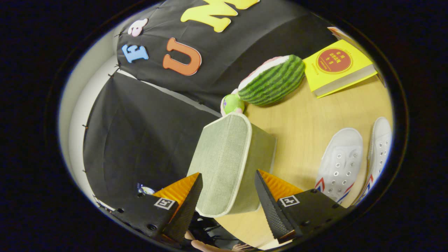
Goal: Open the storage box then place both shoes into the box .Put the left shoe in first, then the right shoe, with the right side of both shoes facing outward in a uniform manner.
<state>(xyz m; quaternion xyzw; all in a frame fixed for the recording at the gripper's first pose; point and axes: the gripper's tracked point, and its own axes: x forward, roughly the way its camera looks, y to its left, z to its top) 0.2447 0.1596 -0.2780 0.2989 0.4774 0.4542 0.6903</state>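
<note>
Between the gripper's [228, 201] wide-spread fingers stands the closed green storage box [229, 161] on the bench [301, 119]; opening seems the step in hand, needing a grip on its lid. Beyond-right lie two white shoes [341, 159].

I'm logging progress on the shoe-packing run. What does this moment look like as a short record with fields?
tongs: open, fingers either side of the storage box, not pressing it
storage box: green fabric, closed, on the wooden table
shoes: two white shoes side by side on the table, outside the box
beyond the box: watermelon plush, yellow book
task state: box not yet opened
</note>
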